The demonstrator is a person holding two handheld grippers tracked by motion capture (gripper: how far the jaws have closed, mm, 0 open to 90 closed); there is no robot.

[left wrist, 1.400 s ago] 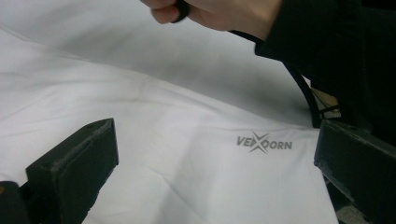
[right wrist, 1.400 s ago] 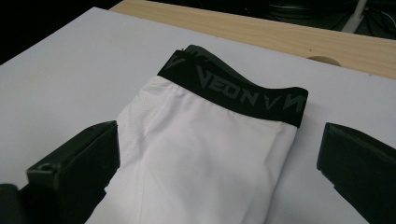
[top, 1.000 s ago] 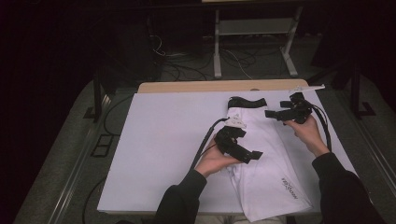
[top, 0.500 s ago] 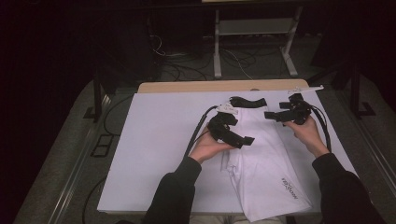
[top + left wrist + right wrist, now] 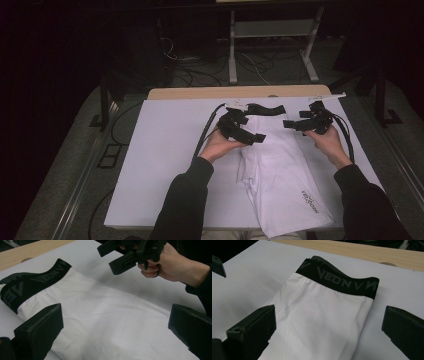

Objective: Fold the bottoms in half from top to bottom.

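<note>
Since a second ago the left gripper (image 5: 243, 131) has travelled up the table from the garment's middle toward its far end, and now hangs over the left edge of the white shorts (image 5: 280, 172) just short of the waistband (image 5: 265, 109). The right gripper (image 5: 302, 122) has kept its place beside the right edge. My reading is that both tools are now lined up at the waistband end, ready for a fold or a smoothing pull, with no grasp yet made.

In the high view the shorts lie flat and lengthways on the white sheet (image 5: 165, 160), black waistband at the far end near the wooden table edge (image 5: 200, 93), the printed hem nearest the person. Both grippers flank the top of the garment.

In the left gripper view its jaws stand wide apart with nothing between them but the cloth (image 5: 112, 322) lying below; the waistband (image 5: 27, 285) curls up at the left, and the right gripper (image 5: 117, 256) is seen beyond, its jaws parted too and empty.

In the right gripper view the jaws are likewise wide and hold nothing. The shorts (image 5: 319, 322) look folded double, smooth fine mesh, the lettered waistband (image 5: 339, 281) slightly lifted at its left corner.
</note>
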